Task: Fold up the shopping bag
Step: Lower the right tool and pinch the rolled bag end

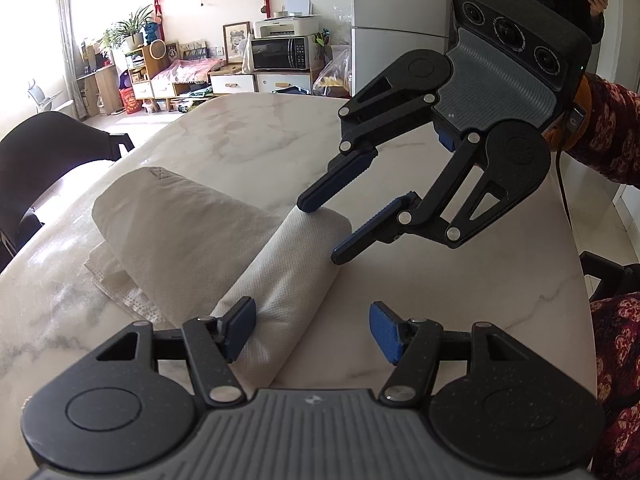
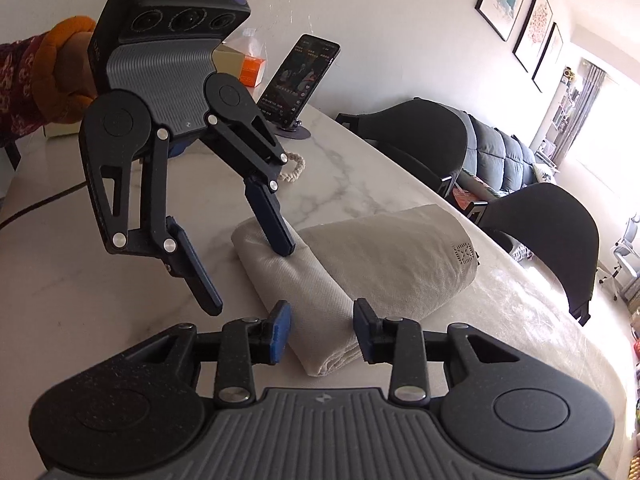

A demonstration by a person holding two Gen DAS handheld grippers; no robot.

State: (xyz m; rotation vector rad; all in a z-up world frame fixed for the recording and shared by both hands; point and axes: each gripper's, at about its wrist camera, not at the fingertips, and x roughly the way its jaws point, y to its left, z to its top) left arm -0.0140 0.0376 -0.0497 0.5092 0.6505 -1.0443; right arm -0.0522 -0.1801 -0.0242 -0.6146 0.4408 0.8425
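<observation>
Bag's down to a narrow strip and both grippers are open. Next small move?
Probably close the right gripper on the shopping bag at its near end: its jaws stand open astride that end, while one left gripper finger rests on the far end, against the table.

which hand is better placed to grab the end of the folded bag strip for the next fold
Probably right: the right gripper stands open, straddling the bag strip at its end. The left gripper, also open, has only one fingertip on the strip, the other over the table.
</observation>
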